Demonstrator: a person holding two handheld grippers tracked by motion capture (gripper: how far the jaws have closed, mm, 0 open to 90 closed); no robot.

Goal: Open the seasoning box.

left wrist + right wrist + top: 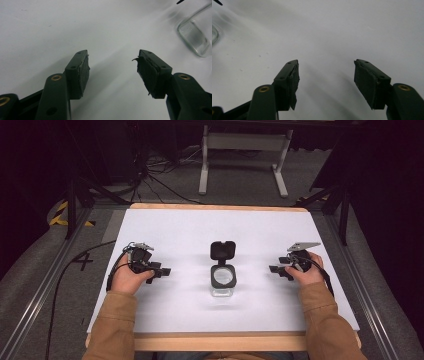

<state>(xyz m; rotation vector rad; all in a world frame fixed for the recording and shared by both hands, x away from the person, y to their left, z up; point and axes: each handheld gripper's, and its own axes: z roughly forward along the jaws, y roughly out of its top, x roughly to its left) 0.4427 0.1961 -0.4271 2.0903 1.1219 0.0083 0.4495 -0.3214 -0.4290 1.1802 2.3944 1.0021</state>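
Note:
A clear square glass container [223, 279] with a black rim stands in the middle of the white table, its black hinged lid [222, 250] flipped open toward the far side. My left gripper [165, 270] rests left of it, jaws pointing right toward the container, open and holding nothing. In the left gripper view the jaws [113, 71] stand wide apart and a corner of the glass container [193, 37] shows at the upper right. My right gripper [274, 269] sits to the container's right, pointing left, also open; its own view shows the gripper [326, 80] over bare table.
The white table surface [175, 227] has a wooden edge along the front and back. Metal rails run along both sides of the table. A white stand frame [245, 150] and cables lie on the floor beyond the far edge.

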